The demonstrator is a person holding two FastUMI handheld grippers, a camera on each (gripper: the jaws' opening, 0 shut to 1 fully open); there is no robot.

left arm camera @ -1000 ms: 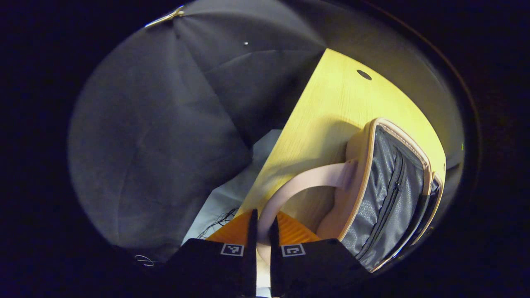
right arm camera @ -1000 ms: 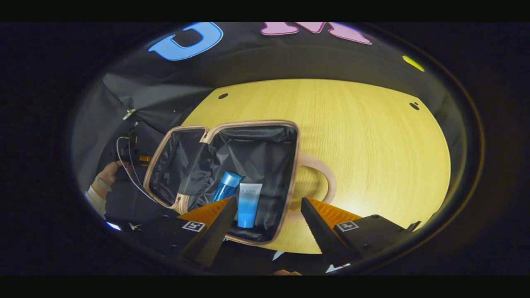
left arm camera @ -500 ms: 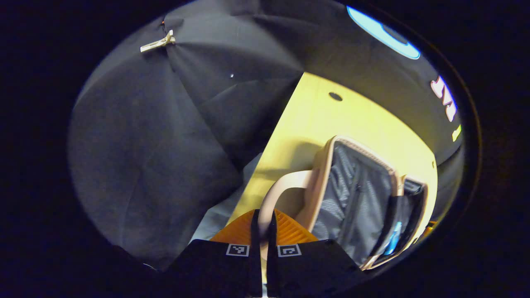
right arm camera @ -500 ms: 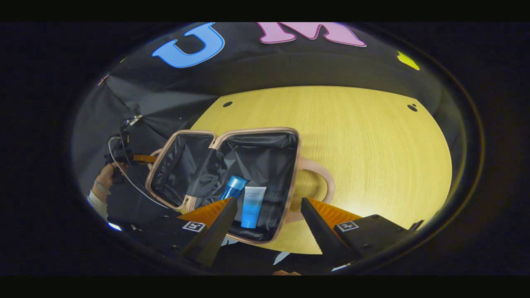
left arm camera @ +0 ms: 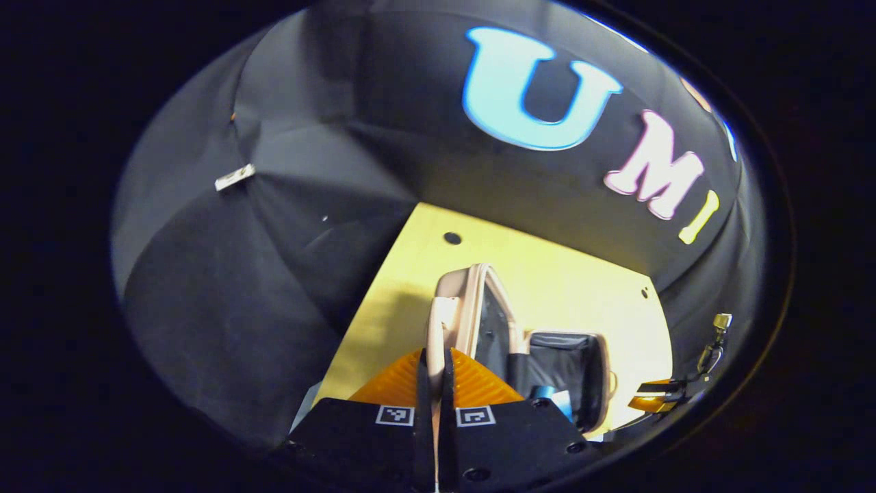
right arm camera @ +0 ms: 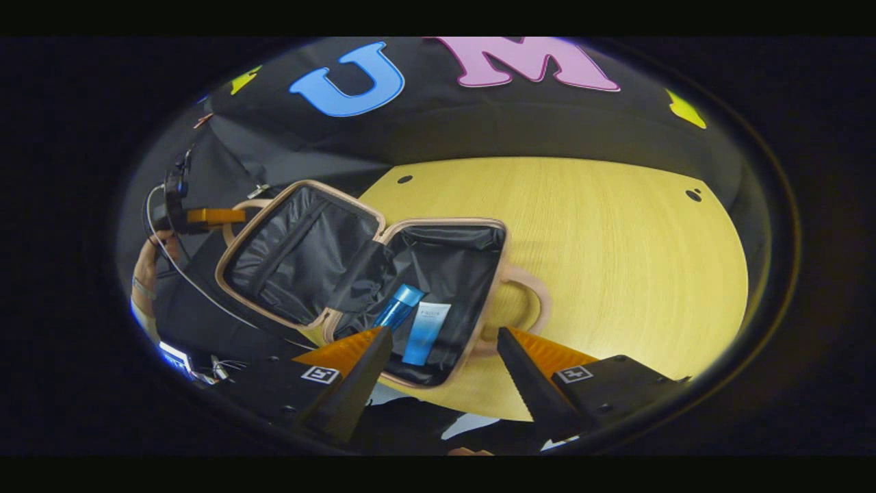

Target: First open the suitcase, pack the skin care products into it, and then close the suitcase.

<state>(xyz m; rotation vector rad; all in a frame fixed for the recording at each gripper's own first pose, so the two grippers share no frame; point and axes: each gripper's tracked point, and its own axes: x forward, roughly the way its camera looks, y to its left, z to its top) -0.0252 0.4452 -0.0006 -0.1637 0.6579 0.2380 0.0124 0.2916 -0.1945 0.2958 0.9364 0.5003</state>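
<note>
My left tool [left arm camera: 432,366] is clamped on the lid handle [left arm camera: 436,329], suitcase [right arm camera: 438,274] half open on the bench [right arm camera: 616,260]. Right tool [right arm camera: 441,356] hangs wide open over the blue tube [right arm camera: 424,332].

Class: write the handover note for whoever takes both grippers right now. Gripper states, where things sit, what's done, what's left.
Left gripper: shut on the lid handle, lid half raised.
Right gripper: open, empty, hovering over the suitcase near its other handle.
Blue bottle and blue-white tube lie side by side in the base on the wooden table.
Done: opened, products packed.
Left: bring the lid fully down.
</note>
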